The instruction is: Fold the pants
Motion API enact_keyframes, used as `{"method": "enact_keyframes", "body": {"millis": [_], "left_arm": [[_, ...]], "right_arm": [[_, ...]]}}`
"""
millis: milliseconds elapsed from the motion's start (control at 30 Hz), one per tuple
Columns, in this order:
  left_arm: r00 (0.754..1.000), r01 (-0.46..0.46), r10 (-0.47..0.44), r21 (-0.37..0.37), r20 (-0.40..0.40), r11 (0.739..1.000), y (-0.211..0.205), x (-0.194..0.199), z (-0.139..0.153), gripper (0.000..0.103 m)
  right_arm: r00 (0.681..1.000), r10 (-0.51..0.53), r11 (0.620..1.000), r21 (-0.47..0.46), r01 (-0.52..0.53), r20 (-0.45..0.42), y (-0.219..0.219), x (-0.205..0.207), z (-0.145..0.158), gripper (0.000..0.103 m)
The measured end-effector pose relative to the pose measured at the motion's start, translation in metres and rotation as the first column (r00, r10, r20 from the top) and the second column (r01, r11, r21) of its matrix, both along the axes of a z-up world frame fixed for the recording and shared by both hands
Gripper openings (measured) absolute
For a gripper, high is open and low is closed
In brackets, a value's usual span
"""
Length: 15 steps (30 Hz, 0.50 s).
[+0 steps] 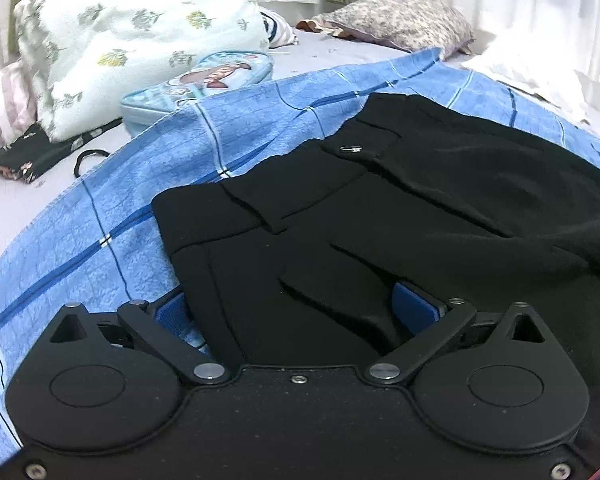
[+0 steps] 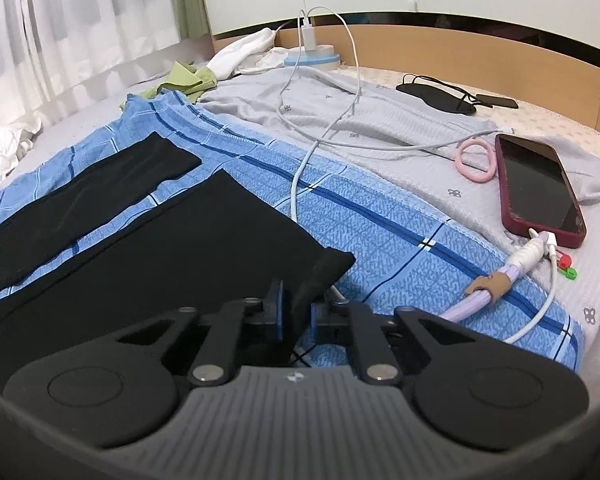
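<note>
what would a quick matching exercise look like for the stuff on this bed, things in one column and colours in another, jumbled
Things:
1. pants
2. checked sheet under the pants
3. phone case
4. hair ring beside the phone

Colours:
a. pink
b. blue
c. black
d. dark red

Pairs: 1-c, 2-b, 3-d, 4-a
</note>
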State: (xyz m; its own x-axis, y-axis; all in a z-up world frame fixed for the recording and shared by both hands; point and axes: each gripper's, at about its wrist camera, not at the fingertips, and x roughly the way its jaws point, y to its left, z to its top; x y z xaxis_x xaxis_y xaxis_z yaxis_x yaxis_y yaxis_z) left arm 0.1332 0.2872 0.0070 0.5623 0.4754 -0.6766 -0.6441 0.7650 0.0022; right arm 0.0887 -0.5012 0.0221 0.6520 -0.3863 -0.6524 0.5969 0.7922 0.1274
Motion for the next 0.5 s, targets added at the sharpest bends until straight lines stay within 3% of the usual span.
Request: {"method": "enact_keyframes", "body": {"millis": [100,167,233,300,467,500], "left_arm": [[1.0,0.0,0.0,-0.011,0.002,1.0,0.002,0.001,0.001,0.095],[1.0,-0.006,0.006,0.005,0.001,1.0,0.001,-0.001,0.005,0.07],[1.0,0.004,-0.004,0.037,-0.006,0.999,-0.002,-0.004,0.011,0.055],[1.0,0.027,-0.026,0.037,-0.008,0.999,-0.001,-0.006,0.012,0.054],[1.0,0.021,-0.021,0.017,0.007,1.0,0.001,-0.003,0.008,0.068],[1.0,0.021,-0.021,0.032,0.004,0.999,0.001,-0.002,0.006,0.066]], "right_arm": [[1.0,-0.01,1.0,-0.011,0.01,0.0,0.002,-0.001,0.001,0.01],[1.0,-0.026,1.0,-0.018,0.026,0.003,0.002,-0.003,0.002,0.009],[0.999,-0.035,0.999,-0.024,0.035,0.007,0.002,-0.005,0.004,0.009],[1.0,-0.031,0.999,-0.025,0.031,0.007,0.002,-0.006,0.005,0.009],[1.0,-0.028,0.999,-0.017,0.028,-0.001,0.001,-0.002,0.0,0.011],[0.999,-0.032,0.999,-0.02,0.032,-0.002,0.002,-0.001,-0.001,0.01]]}}
